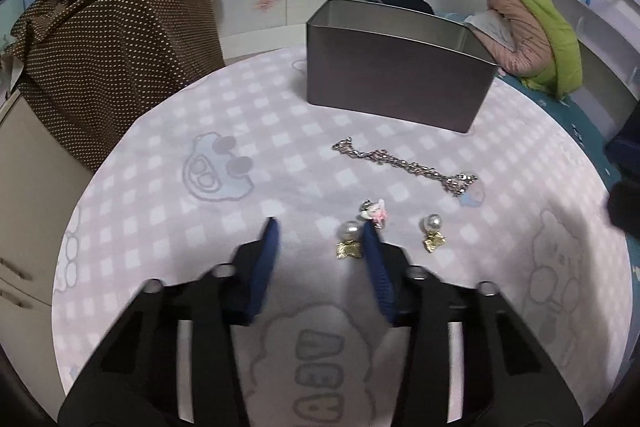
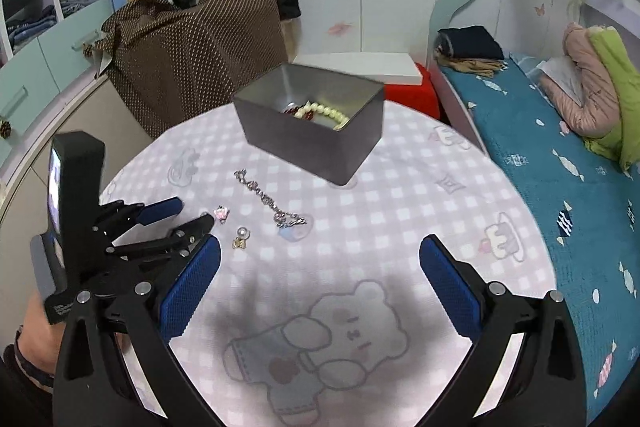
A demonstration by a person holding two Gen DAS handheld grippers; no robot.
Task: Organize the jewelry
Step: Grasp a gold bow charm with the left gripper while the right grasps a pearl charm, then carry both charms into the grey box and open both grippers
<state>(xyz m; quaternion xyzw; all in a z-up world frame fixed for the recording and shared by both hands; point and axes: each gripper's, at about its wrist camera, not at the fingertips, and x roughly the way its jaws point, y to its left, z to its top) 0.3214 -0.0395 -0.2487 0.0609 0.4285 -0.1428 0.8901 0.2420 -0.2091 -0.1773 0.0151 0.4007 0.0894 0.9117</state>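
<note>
A grey metal tin (image 1: 400, 75) stands at the far side of the round table; in the right wrist view the tin (image 2: 312, 143) holds a cream bead bracelet (image 2: 324, 111) and something red. A silver chain (image 1: 404, 165) lies in front of it. Two pearl earrings (image 1: 348, 239) (image 1: 433, 233) and a small pink charm (image 1: 376, 213) lie nearer. My left gripper (image 1: 320, 225) is open just above the cloth, its right finger beside the left earring. It shows in the right wrist view (image 2: 192, 211). My right gripper (image 2: 320, 247) is open and empty over the table's near side.
The table wears a pink checked cloth (image 2: 400, 211) with cartoon bears. A brown dotted cloth (image 2: 192, 51) covers something behind left. A bed with a teal cover (image 2: 560, 155) and a pink-green jacket (image 2: 592, 95) runs along the right.
</note>
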